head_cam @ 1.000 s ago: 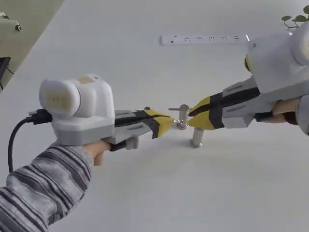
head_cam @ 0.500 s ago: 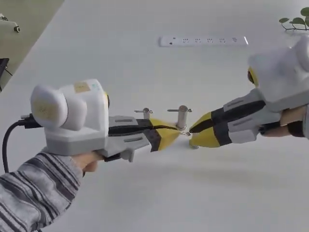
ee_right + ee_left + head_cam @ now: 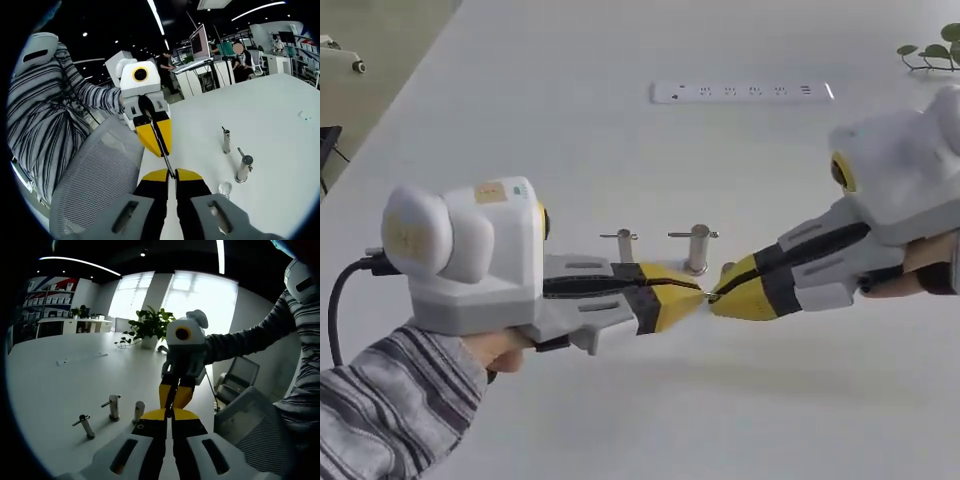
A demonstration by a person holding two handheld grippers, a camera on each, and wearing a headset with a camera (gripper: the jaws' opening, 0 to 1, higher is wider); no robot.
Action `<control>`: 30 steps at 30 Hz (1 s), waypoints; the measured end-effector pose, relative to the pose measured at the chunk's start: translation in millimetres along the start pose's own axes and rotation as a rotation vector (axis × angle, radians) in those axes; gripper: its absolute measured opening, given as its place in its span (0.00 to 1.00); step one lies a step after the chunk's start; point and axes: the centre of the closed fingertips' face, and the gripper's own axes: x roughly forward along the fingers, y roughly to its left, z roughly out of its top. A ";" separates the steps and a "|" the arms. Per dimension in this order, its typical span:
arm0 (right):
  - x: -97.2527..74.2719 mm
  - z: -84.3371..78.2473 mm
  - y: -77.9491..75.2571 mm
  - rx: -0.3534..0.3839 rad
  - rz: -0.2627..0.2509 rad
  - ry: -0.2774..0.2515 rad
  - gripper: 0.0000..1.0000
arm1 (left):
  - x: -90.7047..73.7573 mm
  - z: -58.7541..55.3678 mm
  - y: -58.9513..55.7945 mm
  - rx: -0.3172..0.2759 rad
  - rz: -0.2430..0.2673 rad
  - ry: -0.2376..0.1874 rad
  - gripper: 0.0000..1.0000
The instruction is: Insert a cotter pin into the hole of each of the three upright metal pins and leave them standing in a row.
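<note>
Metal cotter pin (image 3: pixel 163 150) clamped by left gripper (image 3: pixel 697 292), right gripper (image 3: pixel 714 295) fingers (image 3: pixel 748 288).

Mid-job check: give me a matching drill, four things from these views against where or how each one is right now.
1 power strip
2 plant
3 metal pin nearest the gripper tips
4 loose cotter pin

A spans from left gripper to right gripper
B stands with no cotter pin through it
C lies flat on the table
D head view's top right corner

Pairs: 1-C, 2-D, 3-B, 4-A
</note>
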 end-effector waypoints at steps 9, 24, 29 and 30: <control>-1.3 -3.5 4.3 -0.178 -0.025 0.105 0.00 | 3.9 -4.1 -1.8 0.021 0.010 0.009 0.00; -22.5 -14.9 -23.5 -0.315 -0.136 0.200 0.00 | 8.5 -10.8 19.4 0.116 0.179 0.024 0.14; -36.4 -23.4 -35.0 -0.297 -0.175 0.212 0.00 | 12.4 -11.8 28.4 0.131 0.246 0.013 0.16; -39.1 -25.5 -37.1 -0.297 -0.184 0.216 0.00 | 14.1 -13.1 29.7 0.125 0.254 0.016 0.16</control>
